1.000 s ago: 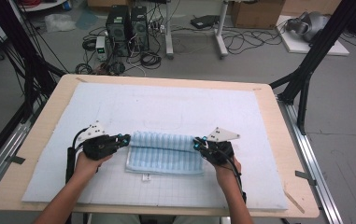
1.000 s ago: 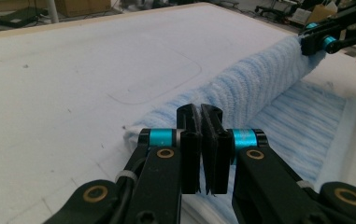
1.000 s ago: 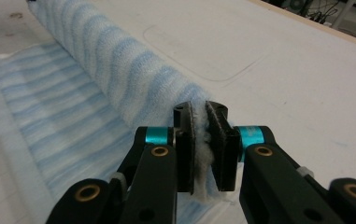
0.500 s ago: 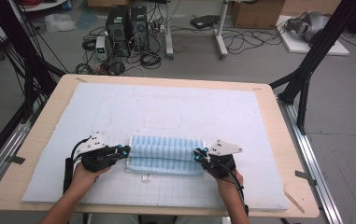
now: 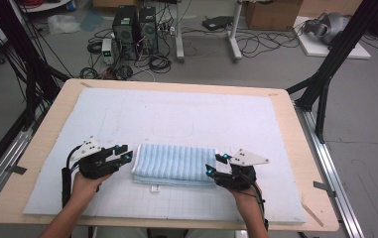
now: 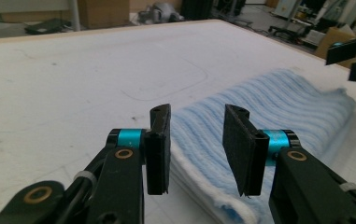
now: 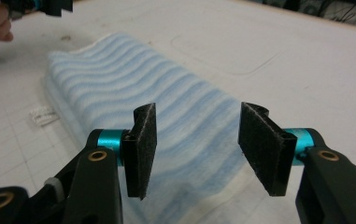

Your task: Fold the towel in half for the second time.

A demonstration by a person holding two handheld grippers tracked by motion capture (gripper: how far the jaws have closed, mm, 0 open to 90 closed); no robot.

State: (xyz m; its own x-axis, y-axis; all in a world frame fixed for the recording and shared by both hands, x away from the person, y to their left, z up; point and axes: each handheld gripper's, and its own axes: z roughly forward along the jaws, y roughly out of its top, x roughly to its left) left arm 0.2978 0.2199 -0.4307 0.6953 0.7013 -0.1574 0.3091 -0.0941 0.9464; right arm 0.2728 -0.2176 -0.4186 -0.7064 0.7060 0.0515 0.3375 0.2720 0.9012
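Black foam pads face each other across a clear gap on our left gripper [image 6: 196,149], whose jaws have just been opening: in the left gripper view they stand spread at the lower middle of the frame, nothing pinched, with the near end of the folded blue striped towel [image 6: 269,112] lying just beyond and below them. We judge that the cloth has been let go here because the fold is finished and the edge needs no more holding.

Our right gripper [image 7: 196,149] reads the same way; its jaws have also just been opening and now stand wide apart at the bottom of its own view, the towel's other end showing through the gap, untouched.

In the high view the left gripper [image 5: 122,152] sits at the lower left and the right gripper [image 5: 215,165] at the lower right, each just beside one short end of the towel [image 5: 174,162]. We think this symmetry comes from folding with both ends carried together. The towel rests flat, lower centre, on the white mat [image 5: 186,114] covering the wooden table [image 5: 42,144], a small tag [image 5: 154,188] poking out at its near edge.
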